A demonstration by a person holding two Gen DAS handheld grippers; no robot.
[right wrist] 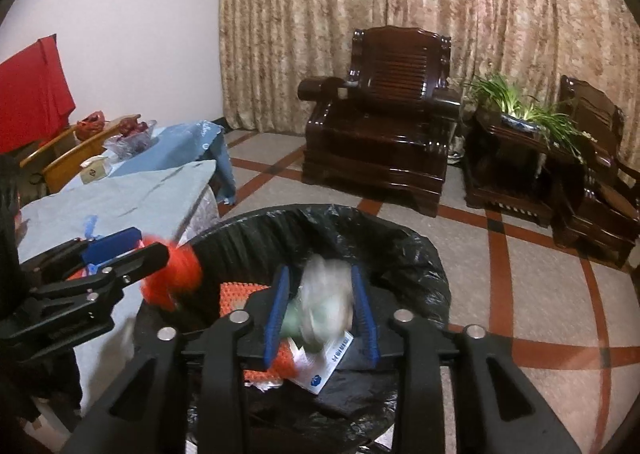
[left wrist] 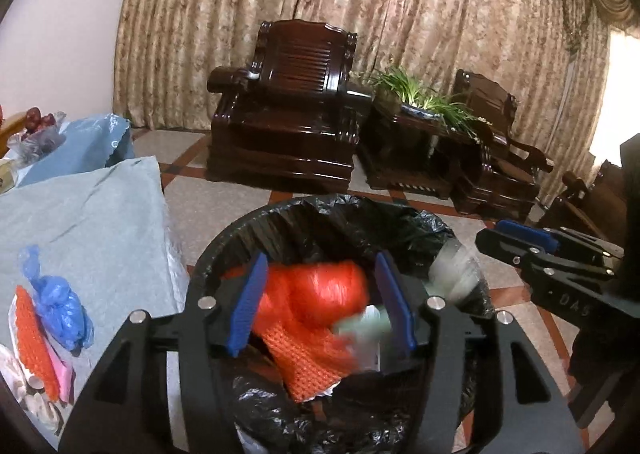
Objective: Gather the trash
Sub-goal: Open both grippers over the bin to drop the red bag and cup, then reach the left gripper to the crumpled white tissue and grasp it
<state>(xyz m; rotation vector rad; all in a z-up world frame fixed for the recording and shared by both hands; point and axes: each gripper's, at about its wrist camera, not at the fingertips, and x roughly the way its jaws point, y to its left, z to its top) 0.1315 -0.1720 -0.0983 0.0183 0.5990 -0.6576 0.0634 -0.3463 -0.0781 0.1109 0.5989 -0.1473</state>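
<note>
Both grippers, left and right, jaws spread, over bin.

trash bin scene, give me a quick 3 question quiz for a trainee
1. True or false: the trash bin is lined with a black bag.
2. Multiple choice: what blurred item shows between the left gripper fingers, over the bin? A) orange mesh netting B) a green bottle C) a book
3. Short answer: what trash lies on the blue-covered table beside the bin?

Key: 1 true. 2 A, the orange mesh netting. 3 a knotted blue plastic bag and an orange mesh piece.
</note>
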